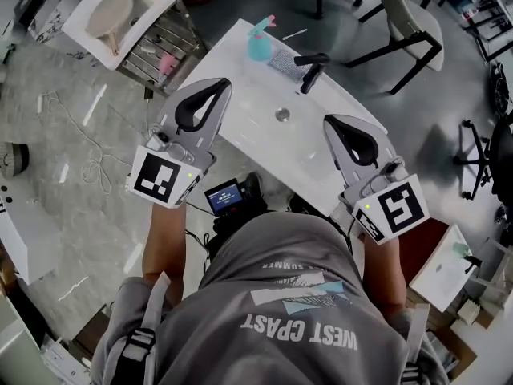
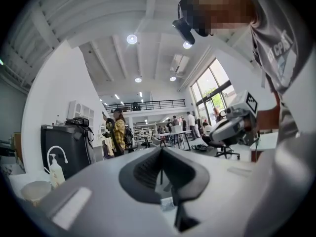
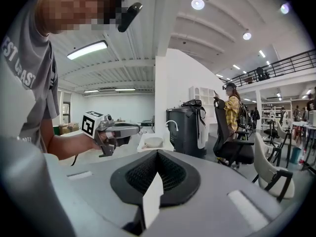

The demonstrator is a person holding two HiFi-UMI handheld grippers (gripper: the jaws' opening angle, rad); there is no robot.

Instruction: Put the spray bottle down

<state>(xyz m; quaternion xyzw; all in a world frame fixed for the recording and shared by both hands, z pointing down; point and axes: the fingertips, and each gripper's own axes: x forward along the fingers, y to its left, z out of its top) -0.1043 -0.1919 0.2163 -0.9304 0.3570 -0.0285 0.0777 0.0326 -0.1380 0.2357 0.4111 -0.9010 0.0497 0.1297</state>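
- The left tongs [image 2: 161, 149] are clenched tip to tip with nothing between them, held over the near left edge of the white surface [image 1: 250, 95].
- The right tongs [image 3: 157, 151] are likewise clenched and empty, over the near right part of the surface.
- A small round drain [image 1: 282, 115] sits in the surface between the two tongs.
- The spray bottle [image 1: 260, 45], teal with a pink trigger, stands at the far edge of the surface, well apart from both tongs.
- A black tap [image 1: 311, 69] stands near the bottle, on its right.
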